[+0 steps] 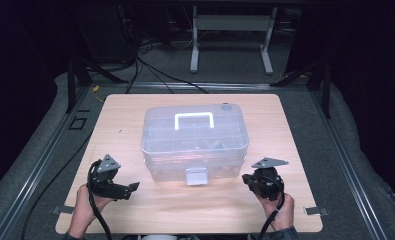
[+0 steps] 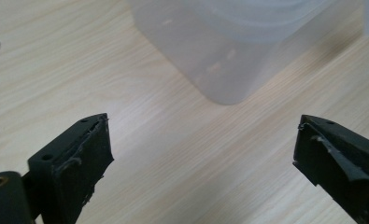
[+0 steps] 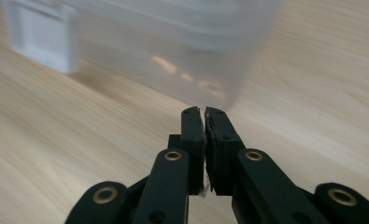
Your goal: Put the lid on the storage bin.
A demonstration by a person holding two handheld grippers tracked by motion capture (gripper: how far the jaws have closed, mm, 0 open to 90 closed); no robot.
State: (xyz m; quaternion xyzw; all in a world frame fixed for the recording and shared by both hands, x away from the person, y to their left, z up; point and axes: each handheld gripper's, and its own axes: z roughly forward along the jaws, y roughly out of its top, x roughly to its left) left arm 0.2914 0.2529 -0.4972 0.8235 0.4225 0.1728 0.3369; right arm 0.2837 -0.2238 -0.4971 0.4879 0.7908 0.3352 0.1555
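My left gripper [image 2: 203, 154] is wide open w/ nothing in it; right gripper [image 3: 204, 114] is closed, empty. The clear box [image 1: 195, 140] sits mid-counter [image 1: 135, 210] between them, front latch [image 1: 196, 176] down, lid on. Nothing started yet; opening's all left, I reckon.

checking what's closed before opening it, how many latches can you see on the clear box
1. A white latch sits at the middle of the clear box's front wall, facing the person, between the two tools. The back and side walls are not fully visible, so others may be hidden.
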